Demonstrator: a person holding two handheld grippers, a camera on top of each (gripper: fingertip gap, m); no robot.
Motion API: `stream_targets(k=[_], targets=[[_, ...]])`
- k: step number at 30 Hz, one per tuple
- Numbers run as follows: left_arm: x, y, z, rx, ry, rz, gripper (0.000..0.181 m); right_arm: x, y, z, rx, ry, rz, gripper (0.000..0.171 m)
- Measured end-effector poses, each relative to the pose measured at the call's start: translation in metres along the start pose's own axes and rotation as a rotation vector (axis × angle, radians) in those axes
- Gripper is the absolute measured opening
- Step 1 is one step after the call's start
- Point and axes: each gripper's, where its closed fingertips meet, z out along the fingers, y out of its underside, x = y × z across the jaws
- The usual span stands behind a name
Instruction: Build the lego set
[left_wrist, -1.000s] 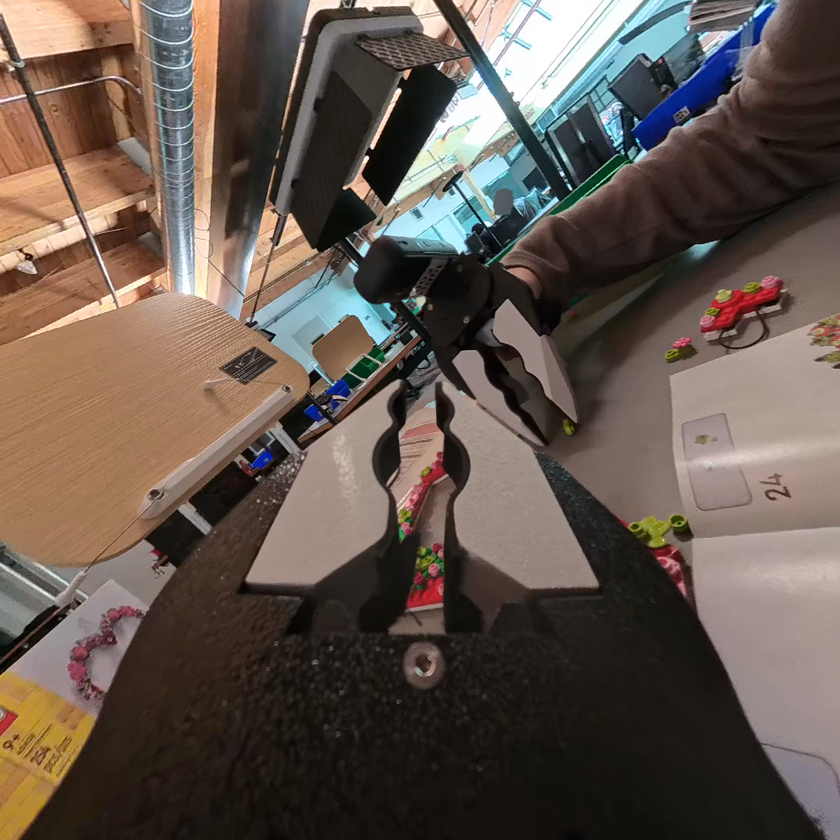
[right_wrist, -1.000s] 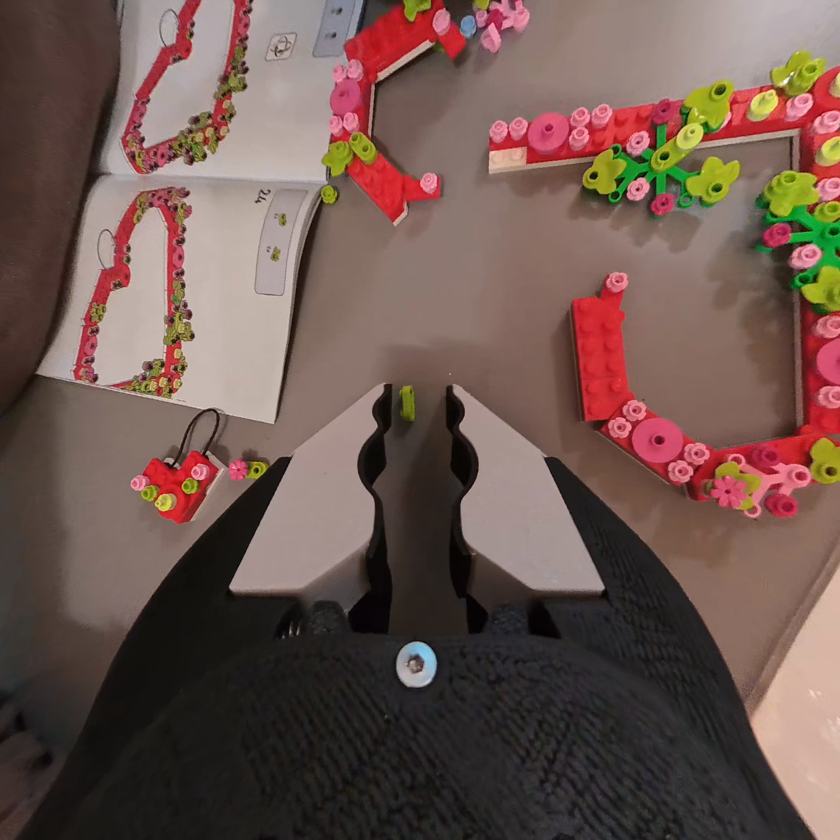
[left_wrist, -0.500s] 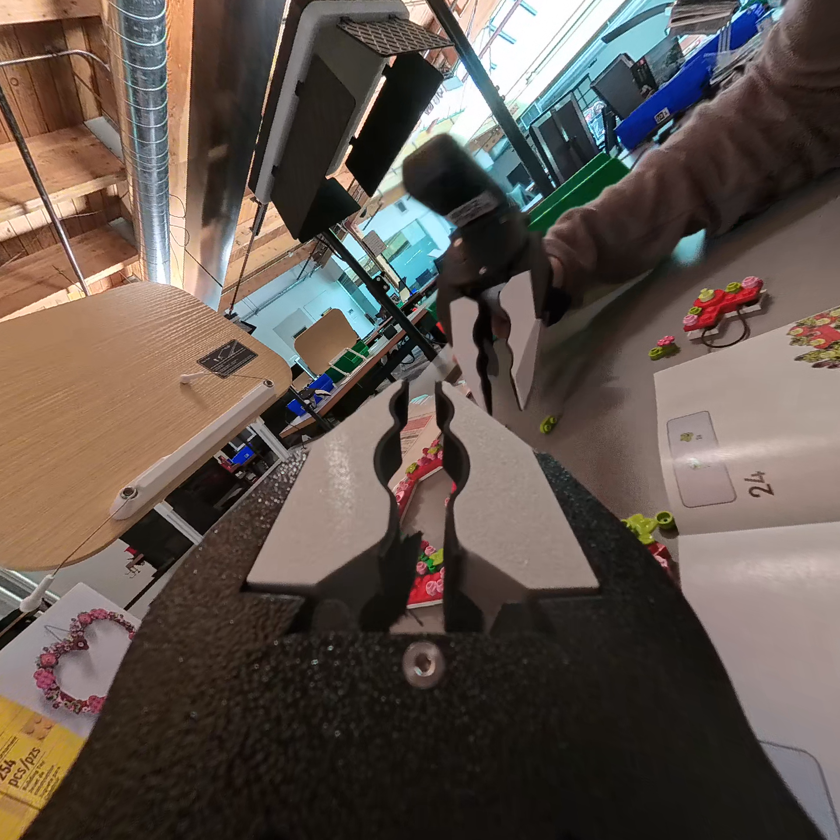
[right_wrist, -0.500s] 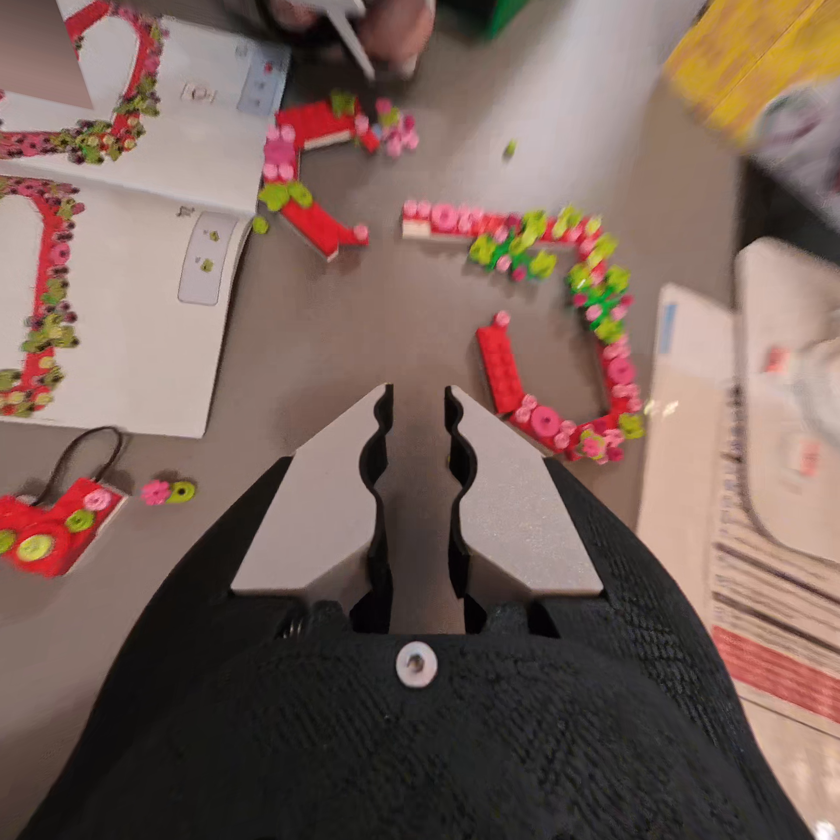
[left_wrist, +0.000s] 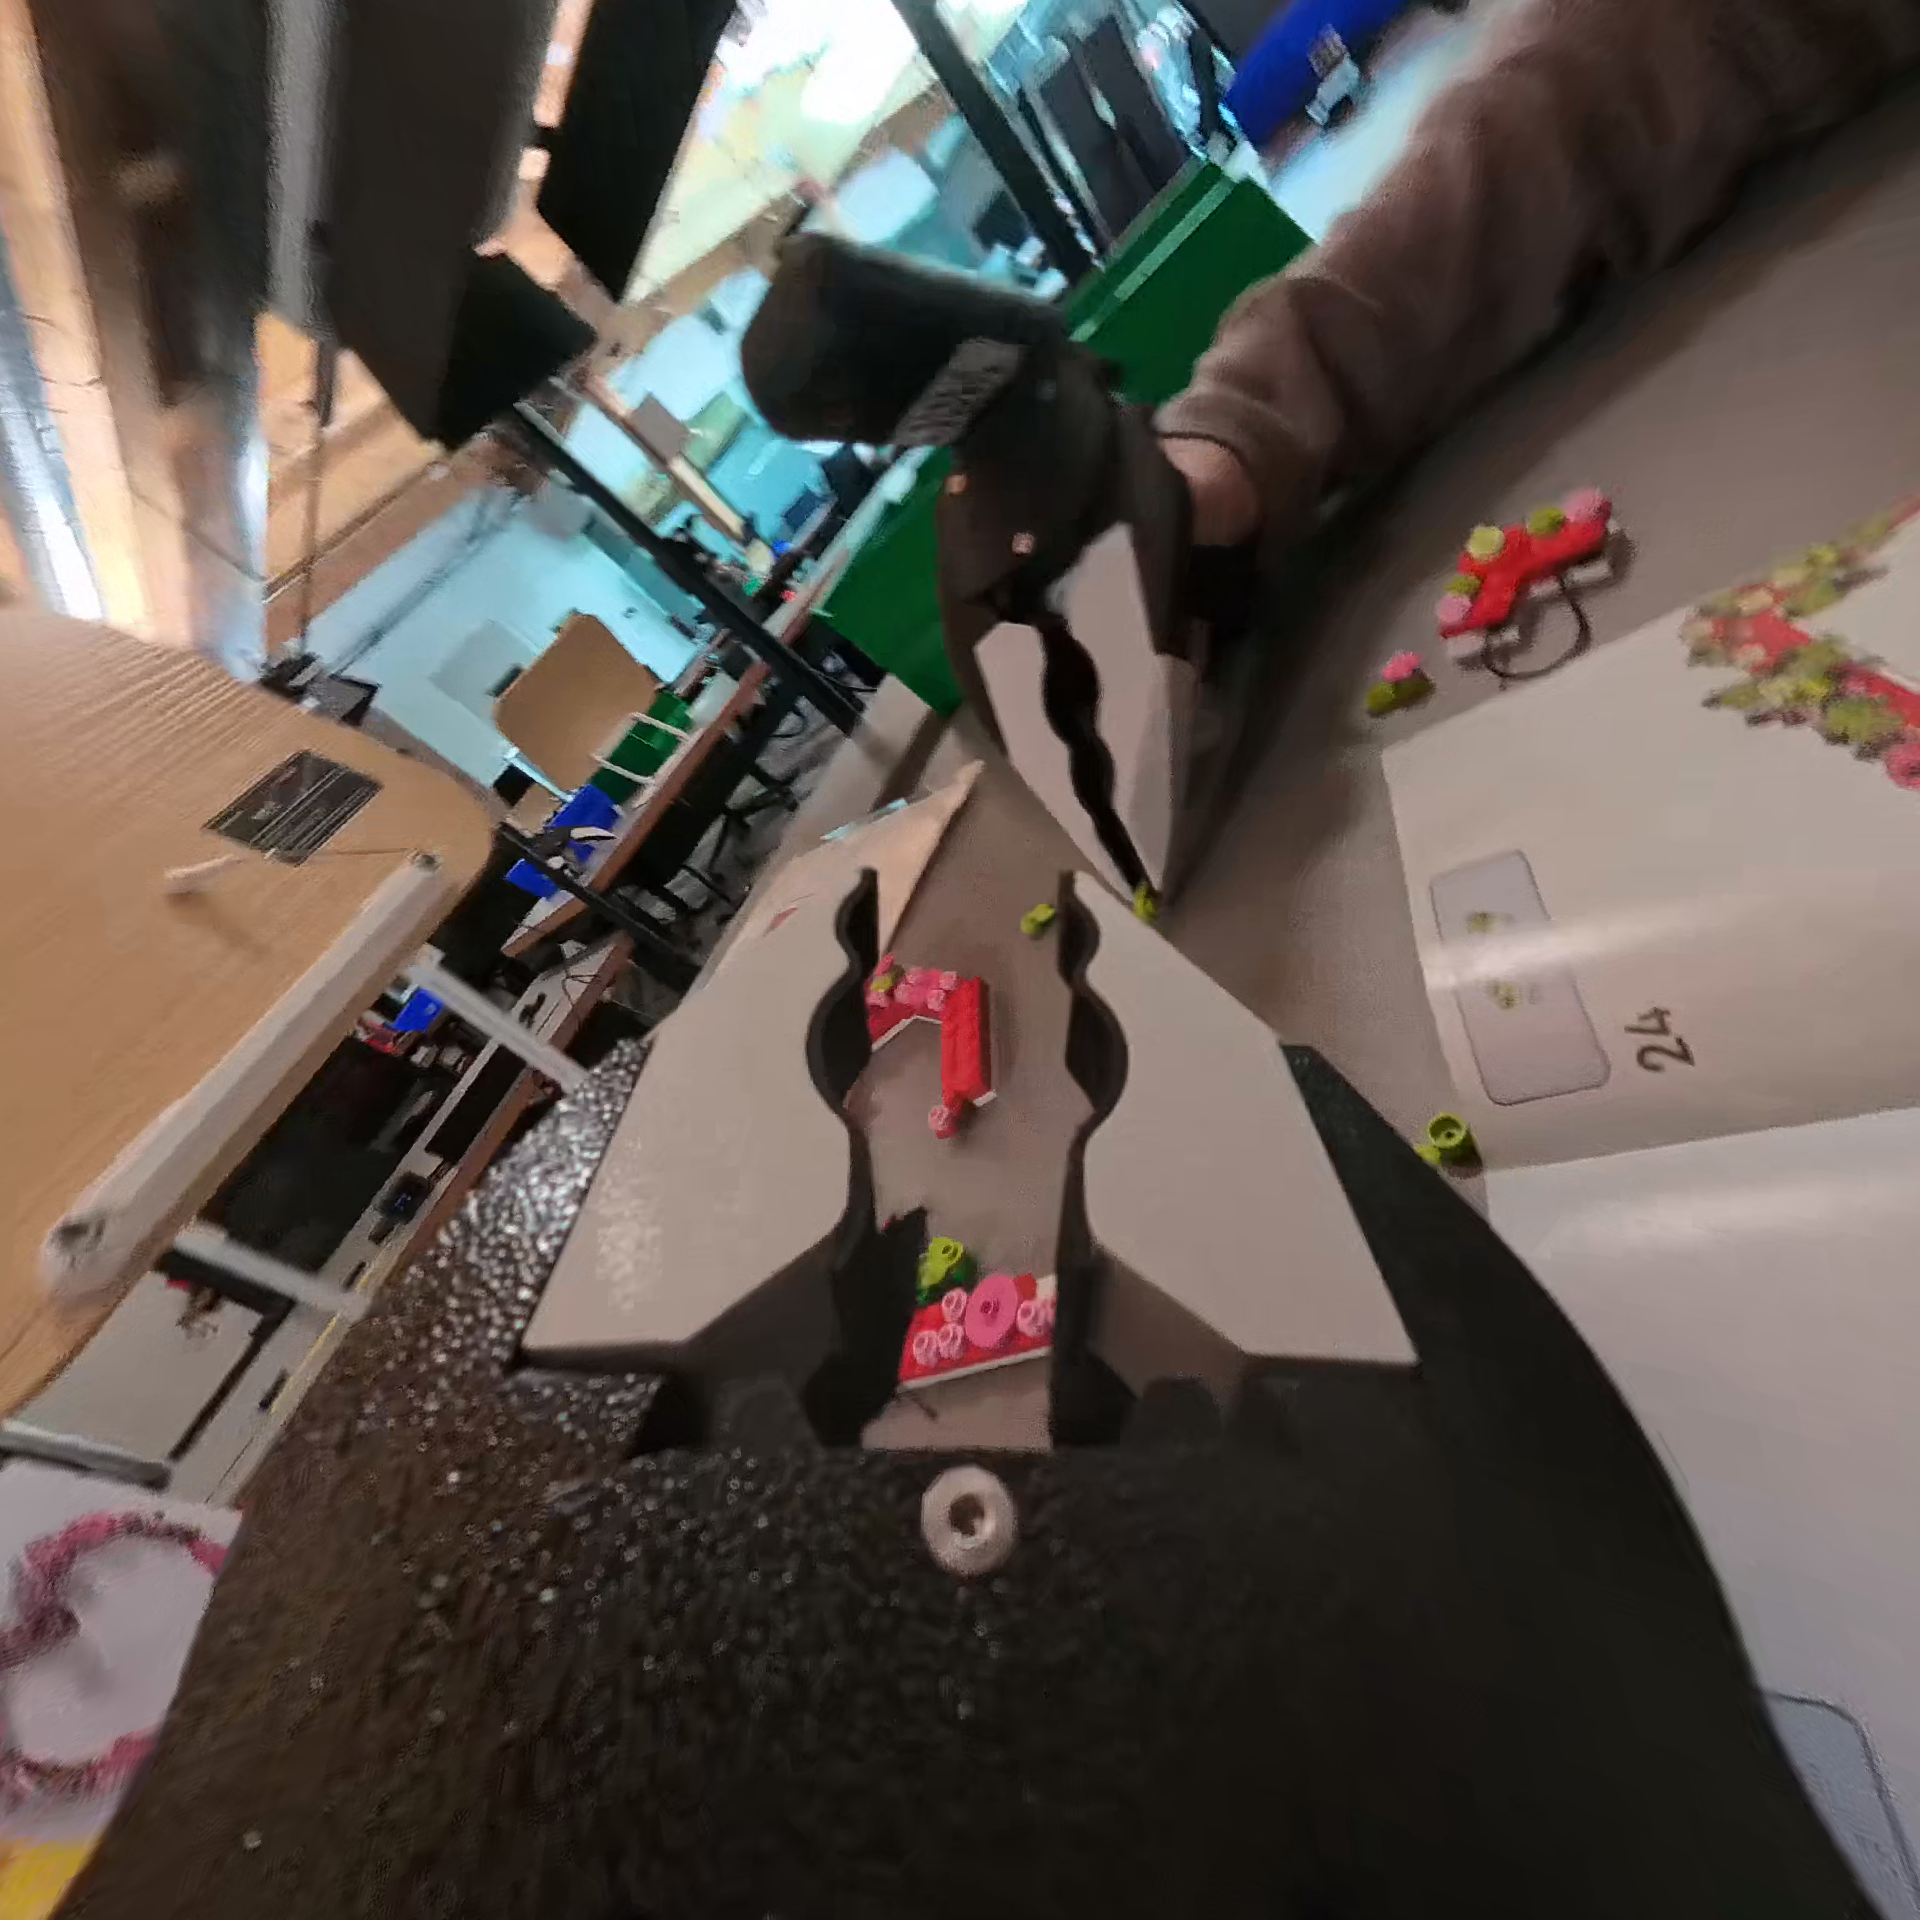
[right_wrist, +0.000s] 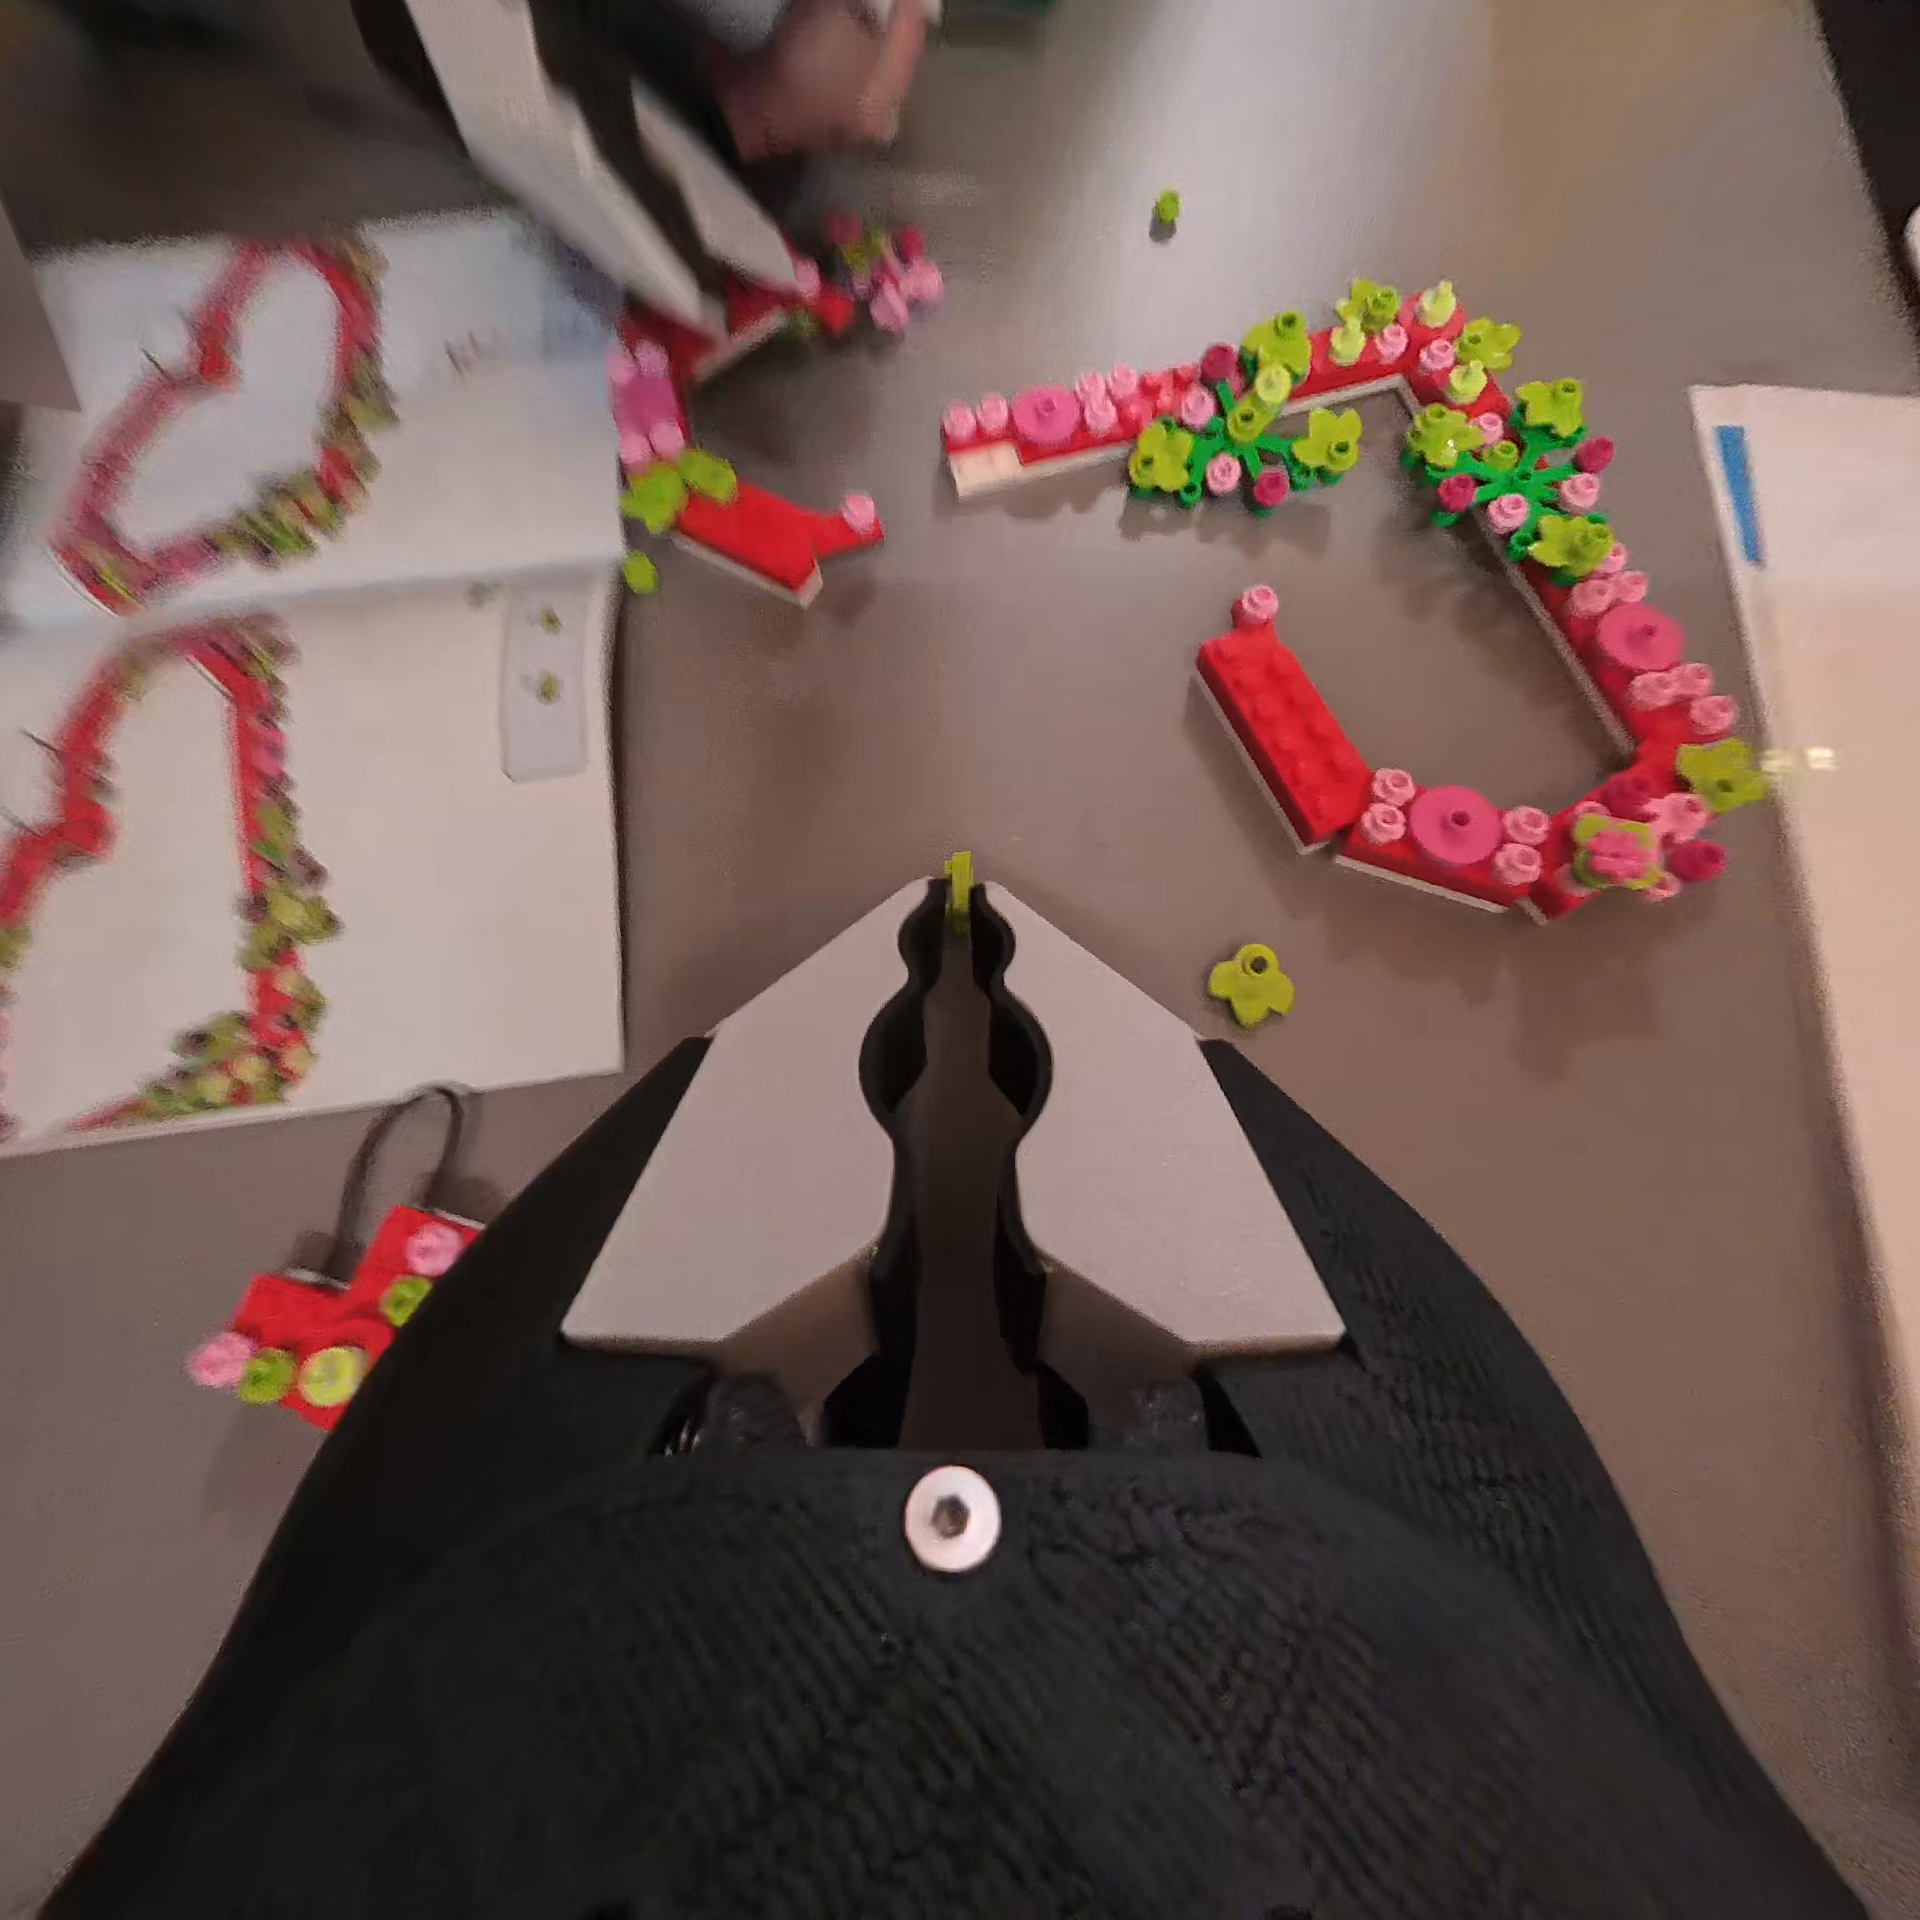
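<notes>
The grey table carries the whole job: the open booklet lies at the left, the big half-built red frame with its pink and green flowers sits at the right, a smaller red section lies far left by the booklet's edge, and a little red piece with a black loop rests near left. A second ago the right claw hung spread over a tiny lime piece on the table; now its jaws are pressed together at the tips and pinch that lime piece upright, lifted off the surface, so the pick looks done and the piece is likely bound for a stud on one of the red sections. The left claw has swung down toward the table too; its jaws stand spread with nothing between them, above the smaller section. A lime leaf lies loose just right of the right claw, and a lime stud sits alone far off.
</notes>
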Motion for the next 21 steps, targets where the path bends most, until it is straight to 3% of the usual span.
stream_targets(k=[1,9,13,21], targets=[[0.005,-0.001,0.005,-0.011,0.035,0.039,0.034,-0.003,-0.006,0.000,0.041,-0.053,0.063,0.003],[0.034,0.000,0.039,-0.049,0.199,0.239,0.036,-0.030,-0.041,-0.011,0.242,-0.466,0.392,0.002],[0.037,-0.001,0.040,-0.020,0.176,0.413,0.020,-0.031,-0.044,-0.016,0.266,-0.531,0.445,0.002],[0.042,-0.002,0.039,-0.010,0.178,0.439,0.012,-0.035,-0.044,-0.017,0.255,-0.574,0.461,0.002]])
